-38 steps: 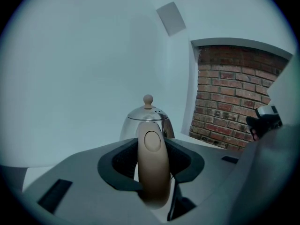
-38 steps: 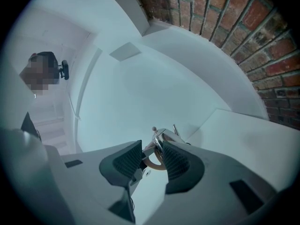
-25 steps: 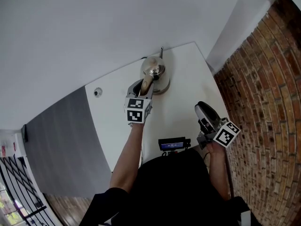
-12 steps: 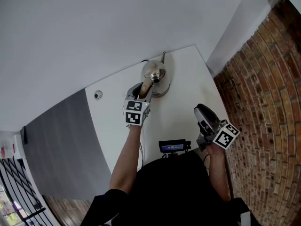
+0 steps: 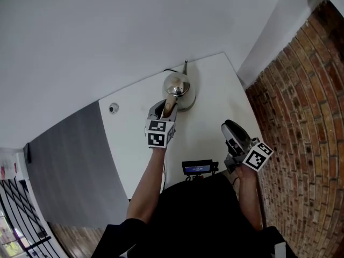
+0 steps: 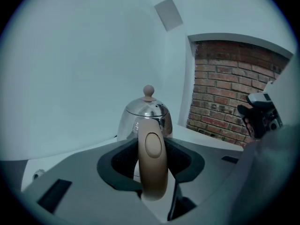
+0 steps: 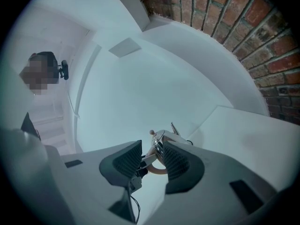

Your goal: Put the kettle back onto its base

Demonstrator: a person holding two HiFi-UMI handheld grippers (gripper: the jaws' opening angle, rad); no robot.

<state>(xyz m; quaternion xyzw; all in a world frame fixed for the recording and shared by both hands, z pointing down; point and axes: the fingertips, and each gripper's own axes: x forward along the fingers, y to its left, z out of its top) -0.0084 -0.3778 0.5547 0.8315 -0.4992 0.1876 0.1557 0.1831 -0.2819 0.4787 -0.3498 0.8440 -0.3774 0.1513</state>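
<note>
Grasping the shiny steel kettle point(image 5: 176, 84) by its upright beige handle point(image 6: 152, 163), the left claw point(image 5: 163, 109) holds it straight ahead, seemingly seated on the round base point(image 5: 188, 99) at the white bench's point(image 5: 209, 117) far edge. The right claw point(image 5: 231, 129) sits released, farther off.

A white desk point(image 5: 215, 85) stands with its far edge against a plain white wall point(image 5: 134, 26). Along its right side runs a wall of red-brown brick point(image 5: 306, 122), and a white pier point(image 5: 269, 31) fills the far corner between the two walls. Left of the desk lies a flat grey surface point(image 5: 70, 160); whether it is floor or a panel cannot be told. Nearer, at the lower left, are a strip of brown wooden floor point(image 5: 67, 234) and black railings point(image 5: 16, 208). A small round fitting point(image 5: 113, 108) sits near the desk's left edge. The light is soft and even.
</note>
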